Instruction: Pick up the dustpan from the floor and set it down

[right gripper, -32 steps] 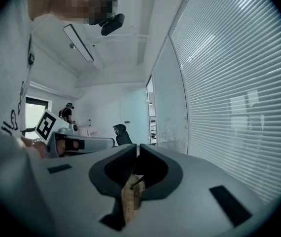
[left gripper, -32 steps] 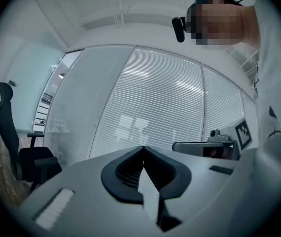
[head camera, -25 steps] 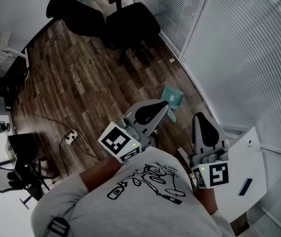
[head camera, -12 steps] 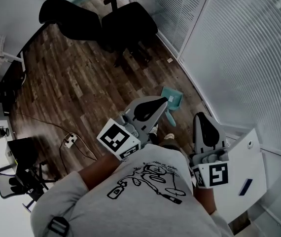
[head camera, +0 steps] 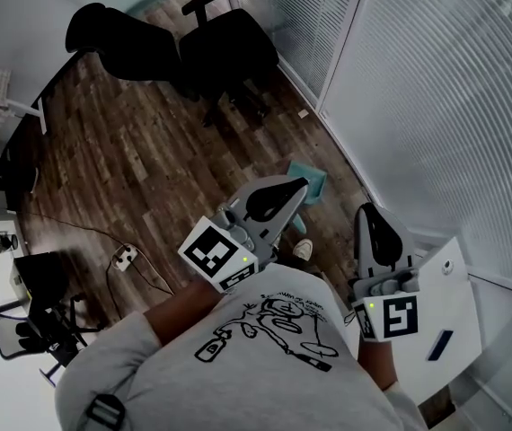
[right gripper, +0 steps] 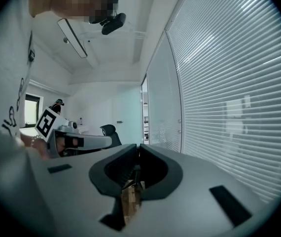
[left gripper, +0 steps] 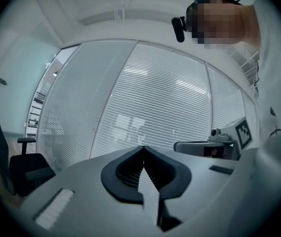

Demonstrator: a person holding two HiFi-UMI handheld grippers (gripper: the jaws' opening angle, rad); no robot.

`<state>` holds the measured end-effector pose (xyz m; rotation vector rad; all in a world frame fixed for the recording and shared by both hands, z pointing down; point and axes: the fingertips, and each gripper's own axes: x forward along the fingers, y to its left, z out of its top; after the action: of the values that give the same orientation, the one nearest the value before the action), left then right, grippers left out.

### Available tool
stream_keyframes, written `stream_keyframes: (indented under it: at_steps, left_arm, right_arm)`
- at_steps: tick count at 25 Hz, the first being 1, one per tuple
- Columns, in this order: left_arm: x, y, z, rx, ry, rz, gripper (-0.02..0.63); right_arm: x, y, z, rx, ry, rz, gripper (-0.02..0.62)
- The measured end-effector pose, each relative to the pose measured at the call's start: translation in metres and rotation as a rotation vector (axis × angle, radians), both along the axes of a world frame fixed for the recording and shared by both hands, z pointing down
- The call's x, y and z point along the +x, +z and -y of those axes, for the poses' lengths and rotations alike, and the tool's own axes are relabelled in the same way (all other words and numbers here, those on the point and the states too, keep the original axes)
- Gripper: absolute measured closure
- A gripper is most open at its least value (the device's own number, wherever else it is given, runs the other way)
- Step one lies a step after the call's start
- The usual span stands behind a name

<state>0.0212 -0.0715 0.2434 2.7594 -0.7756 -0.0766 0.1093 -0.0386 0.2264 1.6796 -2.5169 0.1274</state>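
Lying on wood floor (head camera: 130, 160), teal dustpan (head camera: 313, 177)

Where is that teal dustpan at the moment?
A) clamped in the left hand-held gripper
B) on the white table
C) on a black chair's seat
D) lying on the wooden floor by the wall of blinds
D: the dustpan lies on the wooden floor, close to the blinds.

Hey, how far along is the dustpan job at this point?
Done: nothing yet; the teal dustpan lies on the wood floor beside the blinds. In hand: nothing; the left gripper and right gripper are both shut and empty, held above the floor. Left: reach down, grip the dustpan, lift it, set it down.
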Motion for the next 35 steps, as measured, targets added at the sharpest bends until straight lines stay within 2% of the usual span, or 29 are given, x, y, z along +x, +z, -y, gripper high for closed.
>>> stream_keyframes:
  at_steps: [7,15,23,29,35]
  left_arm:
    - [0.027,0.002,-0.001,-0.001,0.013,0.009,0.604]
    - [0.03,0.012,0.0,-0.015,0.0,0.02,0.604]
    - [0.02,0.027,-0.001,-0.044,-0.025,0.039,0.604]
    - [0.011,0.042,-0.003,-0.07,-0.045,0.06,0.604]
    - [0.001,0.053,-0.008,-0.093,-0.062,0.064,0.604]
  right_arm:
    - [0.027,0.005,0.0,-0.006,0.002,0.002,0.578]
    - [0.031,0.017,0.004,-0.022,-0.021,0.007,0.578]
    - [0.016,0.052,0.007,-0.093,-0.077,0.028,0.577]
    - [-0.01,0.095,0.004,-0.186,-0.187,-0.019,0.577]
    - [-0.024,0.125,-0.004,-0.254,-0.223,0.002,0.566]
